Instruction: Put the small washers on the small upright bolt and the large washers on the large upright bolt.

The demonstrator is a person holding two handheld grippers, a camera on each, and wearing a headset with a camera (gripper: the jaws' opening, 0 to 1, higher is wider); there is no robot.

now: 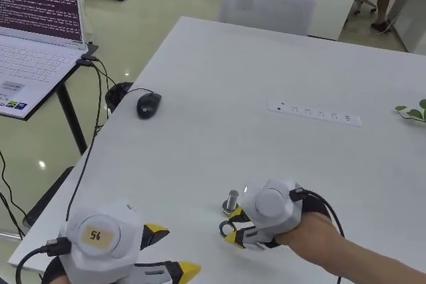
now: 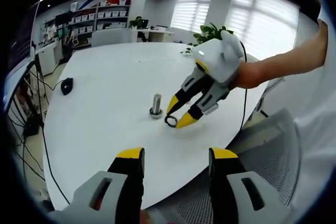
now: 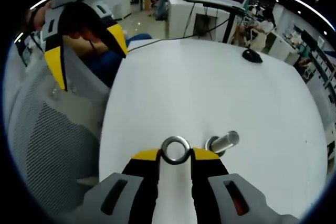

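Right gripper view, washer (image 3: 175,139) pinched between fingers (image 3: 145,156), bolt (image 3: 224,141) just beside

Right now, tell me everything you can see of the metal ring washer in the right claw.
The silvery metal ring washer is a plain round ring with a wide open hole, shiny and smooth. It is pinched by its rim between the yellow tips of the right claw, low over the white tabletop. It sits just beside the short upright steel bolt, not yet on it. Whether it touches the table is unclear.
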